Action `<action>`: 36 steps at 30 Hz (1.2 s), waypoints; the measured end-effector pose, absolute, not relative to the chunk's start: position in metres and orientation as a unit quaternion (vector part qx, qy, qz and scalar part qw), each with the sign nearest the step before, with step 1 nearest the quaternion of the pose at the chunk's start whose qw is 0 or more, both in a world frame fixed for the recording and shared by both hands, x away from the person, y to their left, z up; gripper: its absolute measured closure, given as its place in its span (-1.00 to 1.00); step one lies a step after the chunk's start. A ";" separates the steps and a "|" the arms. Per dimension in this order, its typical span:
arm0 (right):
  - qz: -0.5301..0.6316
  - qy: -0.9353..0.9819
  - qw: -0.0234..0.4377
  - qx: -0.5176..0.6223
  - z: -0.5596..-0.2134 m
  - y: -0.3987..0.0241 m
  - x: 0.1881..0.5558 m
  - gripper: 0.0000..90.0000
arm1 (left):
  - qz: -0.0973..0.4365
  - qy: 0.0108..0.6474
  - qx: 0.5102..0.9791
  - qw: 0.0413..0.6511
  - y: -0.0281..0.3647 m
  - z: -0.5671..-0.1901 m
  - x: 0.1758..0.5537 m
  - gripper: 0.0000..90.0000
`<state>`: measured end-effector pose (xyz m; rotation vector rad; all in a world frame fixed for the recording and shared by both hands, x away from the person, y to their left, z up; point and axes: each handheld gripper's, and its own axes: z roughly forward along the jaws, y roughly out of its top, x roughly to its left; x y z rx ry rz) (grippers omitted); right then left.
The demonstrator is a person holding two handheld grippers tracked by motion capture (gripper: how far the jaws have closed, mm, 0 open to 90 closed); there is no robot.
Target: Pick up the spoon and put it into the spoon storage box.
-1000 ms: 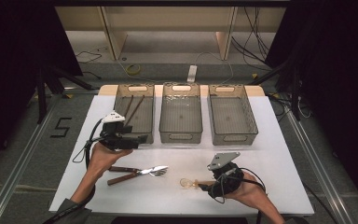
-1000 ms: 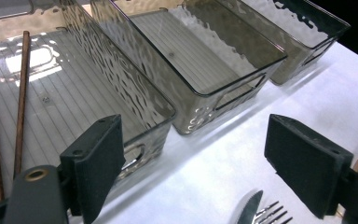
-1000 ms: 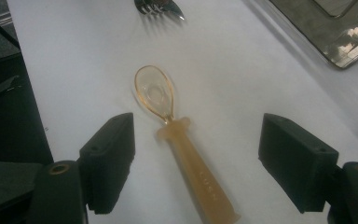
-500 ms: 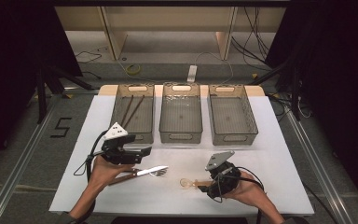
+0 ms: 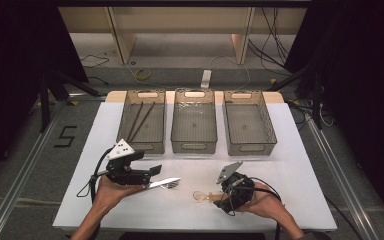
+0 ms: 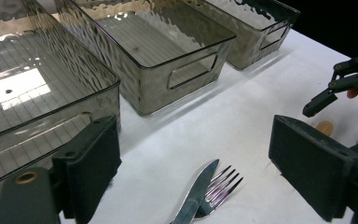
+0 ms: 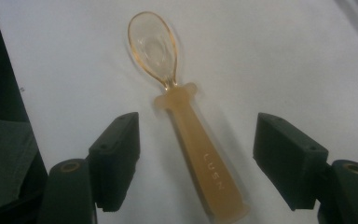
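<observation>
A spoon [image 7: 186,121] with a clear bowl and an amber handle lies on the white table. Its handle runs between the jaws of my right gripper [image 7: 196,158], which have just been closing and stand open, pads clear of it. The high view shows that spoon [image 5: 201,196] left of my right gripper [image 5: 220,196]. A metal knife and fork [image 5: 165,183] lie side by side near the left hand. My left gripper [image 5: 155,170] hovers open just above them, pointing right. Its own view has the knife and fork [image 6: 205,196] low between its wide jaws.
Three smoky plastic bins stand in a row at the back: the left bin [image 5: 125,125] holds two brown chopsticks [image 5: 140,120], the middle bin [image 5: 194,147] and right bin [image 5: 247,150] look bare. The white table [image 5: 290,165] ends close to the person.
My left gripper has come down the picture toward the person, and its hand now covers the brown handles of the knife and fork. The right hand has stayed put.
</observation>
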<state>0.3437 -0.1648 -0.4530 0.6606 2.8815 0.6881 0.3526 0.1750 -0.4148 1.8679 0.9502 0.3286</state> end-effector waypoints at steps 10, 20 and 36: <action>0.197 0.957 0.038 0.211 -0.453 -0.160 0.350 -0.11 | 0.134 0.385 0.773 0.487 0.178 -0.418 0.347 -0.65; 0.179 0.962 0.024 0.205 -0.455 -0.160 0.354 0.06 | 0.137 0.387 0.772 0.485 0.181 -0.419 0.344 -0.65; 0.153 0.971 0.042 0.178 -0.460 -0.157 0.349 0.55 | 0.140 0.383 0.776 0.481 0.179 -0.420 0.344 -0.65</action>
